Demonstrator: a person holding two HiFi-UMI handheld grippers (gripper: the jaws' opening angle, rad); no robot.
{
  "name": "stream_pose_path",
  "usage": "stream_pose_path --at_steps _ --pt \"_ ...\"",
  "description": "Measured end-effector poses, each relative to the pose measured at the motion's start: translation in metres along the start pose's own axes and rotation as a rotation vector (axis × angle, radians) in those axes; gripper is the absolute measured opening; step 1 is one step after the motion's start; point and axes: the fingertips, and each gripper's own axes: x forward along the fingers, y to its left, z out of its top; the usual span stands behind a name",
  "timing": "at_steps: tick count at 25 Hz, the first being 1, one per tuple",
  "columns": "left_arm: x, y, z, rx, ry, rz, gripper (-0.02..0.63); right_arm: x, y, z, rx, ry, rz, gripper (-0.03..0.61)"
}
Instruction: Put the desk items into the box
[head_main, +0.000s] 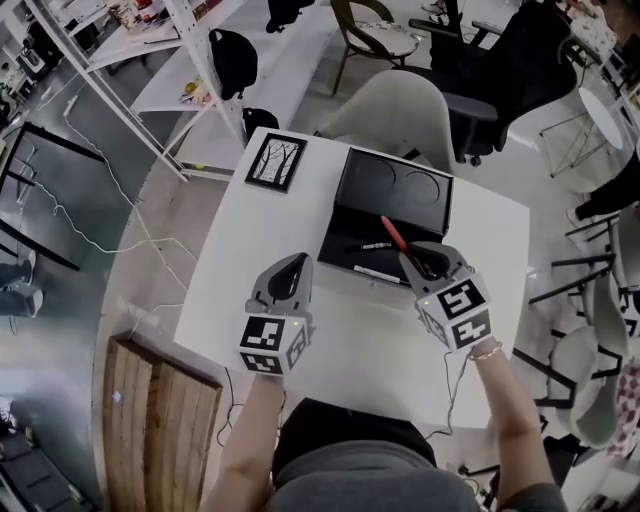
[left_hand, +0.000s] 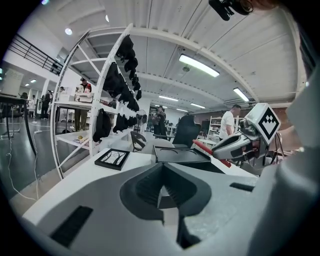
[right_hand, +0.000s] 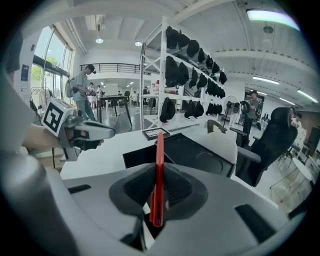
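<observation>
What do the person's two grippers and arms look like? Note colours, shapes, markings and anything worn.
Both the left gripper and right gripper are pale grey, tapering to a pointed nose, with dark ribbed pads inside. Each carries a white cube with black square markers. The arms are bare; a thin bracelet circles the right wrist.

Head view looks steeply down; gripper views (low, near-level) share the box (head_main: 395, 190).

Picture frame (head_main: 276, 161) left of the box (head_main: 395, 190) on the table (head_main: 380, 350), pens (head_main: 375, 246) inside.
</observation>
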Motion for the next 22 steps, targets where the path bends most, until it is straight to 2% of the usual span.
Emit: stream_pose_path --at_steps 8,14,22 --pt "0.008 0.012 -0.006 -0.024 0.015 -0.005 0.005 0.030 0.011 -0.024 -0.148 0.130 0.071 0.052" --pt "0.010 0.022 -0.011 -0.036 0.027 0.002 0.005 0.048 0.014 -0.038 -0.176 0.208 0.151 0.052" --pt "0.009 0.033 -0.014 -0.050 0.033 0.016 0.005 0.062 0.015 -0.058 -0.197 0.318 0.195 0.052"
